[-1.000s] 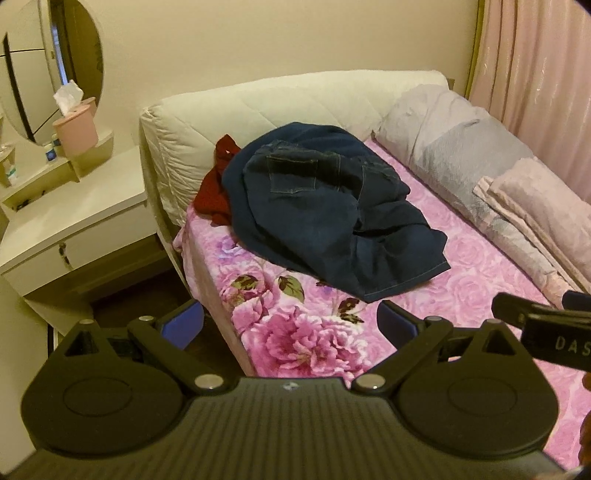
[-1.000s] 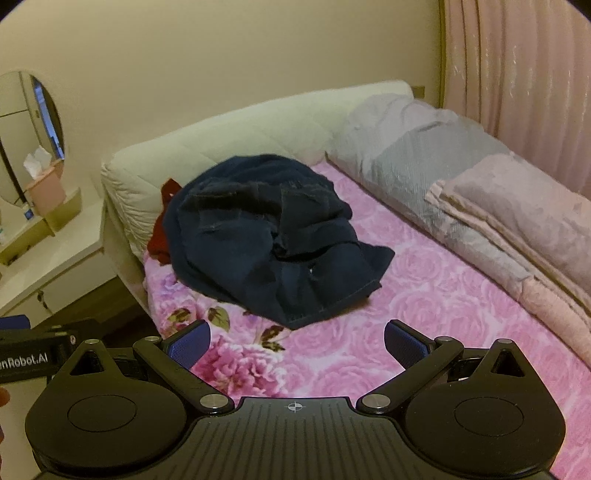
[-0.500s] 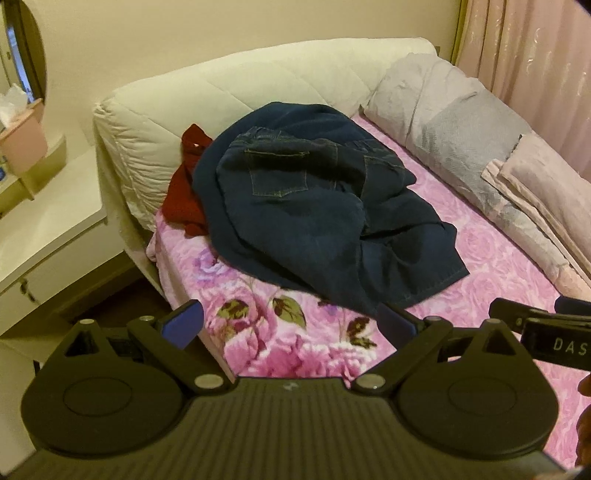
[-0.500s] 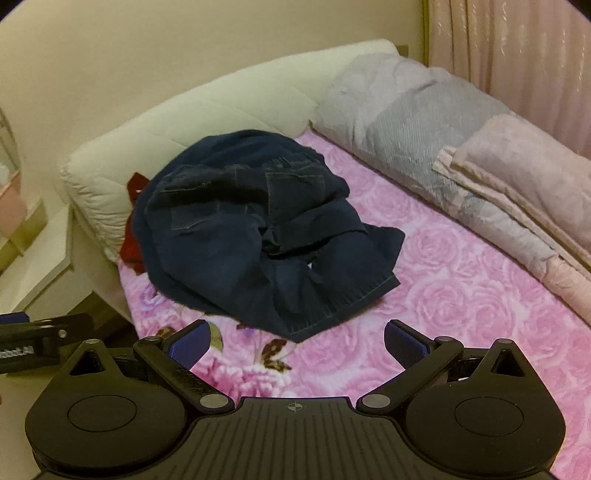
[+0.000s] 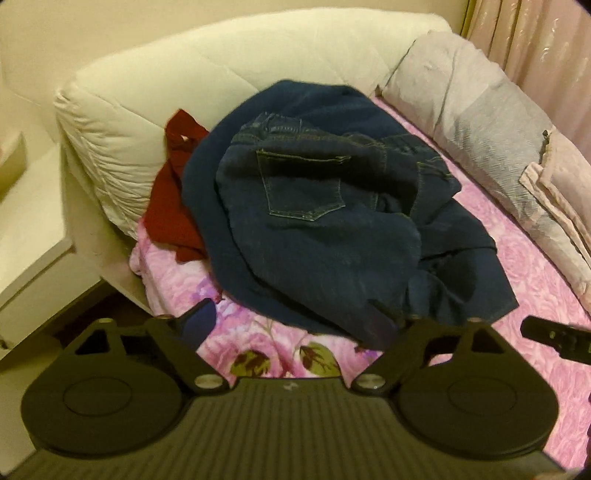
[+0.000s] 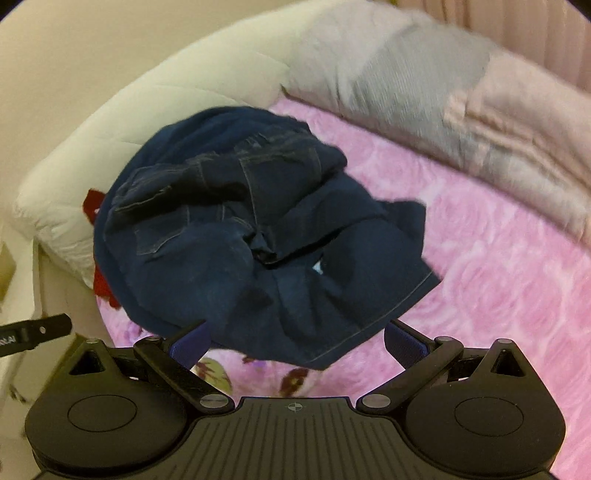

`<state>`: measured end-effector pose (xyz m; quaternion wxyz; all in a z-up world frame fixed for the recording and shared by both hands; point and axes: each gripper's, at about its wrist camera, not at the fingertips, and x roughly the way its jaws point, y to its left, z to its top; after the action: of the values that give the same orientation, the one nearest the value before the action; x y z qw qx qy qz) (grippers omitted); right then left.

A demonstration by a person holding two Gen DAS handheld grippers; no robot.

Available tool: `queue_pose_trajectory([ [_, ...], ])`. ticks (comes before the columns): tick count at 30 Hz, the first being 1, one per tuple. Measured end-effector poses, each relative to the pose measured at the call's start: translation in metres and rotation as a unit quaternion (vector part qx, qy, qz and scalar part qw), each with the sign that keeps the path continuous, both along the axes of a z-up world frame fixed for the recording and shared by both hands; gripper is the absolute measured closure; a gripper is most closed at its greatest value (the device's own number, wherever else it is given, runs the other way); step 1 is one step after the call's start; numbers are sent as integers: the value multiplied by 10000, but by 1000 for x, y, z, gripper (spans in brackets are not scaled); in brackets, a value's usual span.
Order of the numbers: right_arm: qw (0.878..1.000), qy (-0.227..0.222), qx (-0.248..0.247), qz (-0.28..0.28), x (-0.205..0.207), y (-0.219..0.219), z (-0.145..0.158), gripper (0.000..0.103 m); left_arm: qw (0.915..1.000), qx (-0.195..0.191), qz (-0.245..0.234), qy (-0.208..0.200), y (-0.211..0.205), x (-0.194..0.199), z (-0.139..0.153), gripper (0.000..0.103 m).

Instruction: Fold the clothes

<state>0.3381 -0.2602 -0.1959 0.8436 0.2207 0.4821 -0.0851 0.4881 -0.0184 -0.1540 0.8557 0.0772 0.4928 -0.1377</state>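
**Two grippers above a heap of dark clothing on a bed**

We see a crumpled pair of dark blue jeans (image 5: 332, 206) lying in a heap on the pink floral bedsheet (image 5: 546, 266), near the bed's head end and its left edge. One back pocket faces up in the left wrist view. A darker blue garment (image 5: 207, 206) lies under the jeans and shows along their left side, and a red garment (image 5: 170, 206) is wedged between that pile and the cream padded headboard (image 5: 207, 62). In the right wrist view a stitched hem of the jeans (image 6: 373, 325) points toward the camera.

We find the left gripper (image 5: 291, 321) over the near edge of the pile, its jaws closing; the right finger overlaps the dark cloth in the picture, but the pads press on nothing. The right gripper (image 6: 295, 339) stands with its jaws wide apart just short of the hem, gripping nothing.

Along the bed's far side lie a grey pillow (image 5: 469, 110) and a folded pale pink blanket (image 6: 517, 122). A pink curtain (image 5: 535, 33) hangs behind them. Both views are blurred.
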Motion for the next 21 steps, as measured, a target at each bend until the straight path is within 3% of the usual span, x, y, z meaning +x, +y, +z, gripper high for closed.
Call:
queue_pose_trajectory([
  [5,9982,184,448,-348,28,-8,-32,0,9994,-188,-69,264,0,44,-23,39],
  [7,9983,163,551,-110,37,-8,-41,0,9992,-204,-113,317,-2,60,-32,39],
  [13,9949,33,986,-218,71,-6,-69,1,9991,-148,-78,397,0,103,-51,39],
  [19,9954,-412,807,311,116,14,-82,1,9984,-111,-70,550,-7,132,-65,39],
  [21,9951,-426,701,553,130,24,-90,17,9982,-94,-80,583,-10,138,-68,39],
])
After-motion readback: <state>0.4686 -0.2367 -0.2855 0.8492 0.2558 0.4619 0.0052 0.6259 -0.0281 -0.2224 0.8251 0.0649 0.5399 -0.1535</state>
